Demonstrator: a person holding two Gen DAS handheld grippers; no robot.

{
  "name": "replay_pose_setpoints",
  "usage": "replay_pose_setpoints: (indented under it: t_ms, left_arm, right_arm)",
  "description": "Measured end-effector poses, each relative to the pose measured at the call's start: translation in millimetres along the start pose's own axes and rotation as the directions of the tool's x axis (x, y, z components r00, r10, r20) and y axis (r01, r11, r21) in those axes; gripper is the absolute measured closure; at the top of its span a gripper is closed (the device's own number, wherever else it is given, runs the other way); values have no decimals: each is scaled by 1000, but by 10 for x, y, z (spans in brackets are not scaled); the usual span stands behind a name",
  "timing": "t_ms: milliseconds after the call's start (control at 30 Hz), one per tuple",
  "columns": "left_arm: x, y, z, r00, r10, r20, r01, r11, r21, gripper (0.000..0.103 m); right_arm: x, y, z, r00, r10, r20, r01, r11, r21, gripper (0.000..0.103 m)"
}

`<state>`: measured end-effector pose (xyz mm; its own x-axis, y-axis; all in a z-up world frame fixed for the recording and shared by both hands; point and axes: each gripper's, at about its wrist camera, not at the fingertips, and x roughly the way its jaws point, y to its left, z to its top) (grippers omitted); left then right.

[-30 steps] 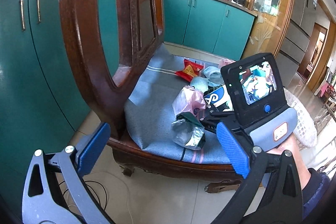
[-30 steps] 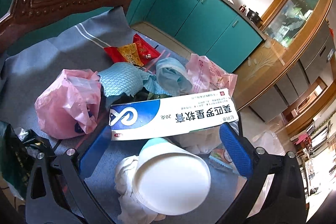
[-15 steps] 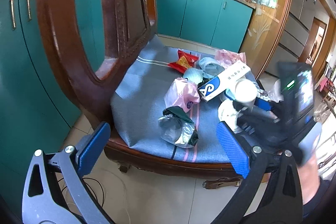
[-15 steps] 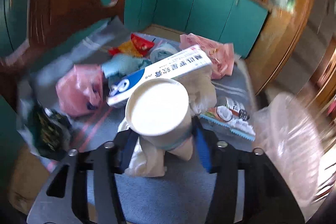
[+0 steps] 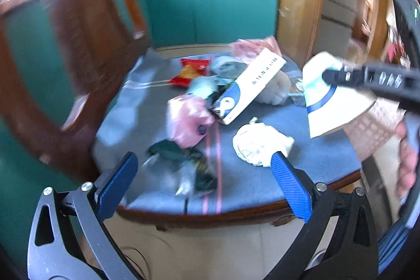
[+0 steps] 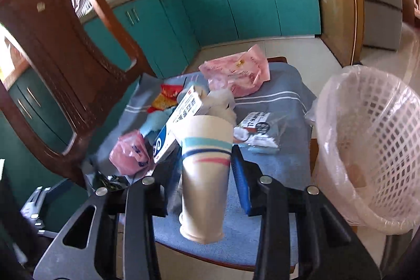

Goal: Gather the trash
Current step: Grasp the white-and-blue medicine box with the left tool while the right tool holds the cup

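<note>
Cup [image 6: 206, 164] first: I am carrying this striped paper cup at centre frame, lifted off the blue seat cushion [image 6: 286, 96]. My right gripper [image 6: 206, 169] is closing its jaws on it. Next I am judging a swing to the lined basket [image 6: 367, 138] at right. My left gripper [image 5: 199, 185] is hovering open, empty, low in its frame.

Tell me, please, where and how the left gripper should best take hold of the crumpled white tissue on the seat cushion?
Pinch the crumpled white tissue across its bunched middle, coming down from above with the left gripper. It lies apart from the other trash and looks soft, so probably any pinch across it holds.
</note>
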<state>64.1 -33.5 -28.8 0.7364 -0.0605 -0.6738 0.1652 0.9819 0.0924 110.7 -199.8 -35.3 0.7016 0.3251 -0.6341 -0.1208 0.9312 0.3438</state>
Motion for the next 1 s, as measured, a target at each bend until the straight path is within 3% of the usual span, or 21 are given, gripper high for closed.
replay_pose_setpoints:
  t_ms: [100,267,333,467,633,667,700,767,833,933,1000]
  left_arm:
    - [146,-88,122,999,32,-6,-32,998,49,2]
    - [241,-168,276,1000,-14,16,13,998,69,2]
    - [270,-208,328,999,-26,32,24,996,88,2]
    - [281,-236,325,994,-36,102,25,994,107,2]
    - [293,-286,262,991,-84,102,72,991,112,2]
    - [286,-294,268,990,-75,117,63,992,109,2]
    - [290,-300,287,990,-69,119,56,993,108,2]
    - [298,-295,334,991,-69,118,57,993,108,2]
    - [324,-300,400,993,-68,98,56,991,120,2]
    - [389,-395,498,998,-15,66,-1,973,233,2]
    - [466,-408,564,999,-32,16,27,966,259,2]
  right_arm:
    - [83,-96,-12,1000,6,-29,-6,1000,17,65]
    - [321,-237,-124,988,27,-151,-16,997,76,64]
    - [374,-241,-170,983,44,-181,-28,996,88,59]
    - [407,-246,-199,985,63,-163,-43,992,122,45]
    - [533,-233,-188,983,47,-175,-28,994,106,44]
    - [536,-233,-184,985,42,-168,-24,994,107,49]
    - [529,-231,-176,986,39,-161,-22,994,107,63]
    - [499,-222,-154,986,49,-157,-32,994,107,70]
    - [413,-198,-131,990,49,-133,-37,995,89,71]
    - [270,-160,-86,994,44,-103,-38,998,58,71]
    - [155,-175,-43,995,55,-78,-51,997,59,71]
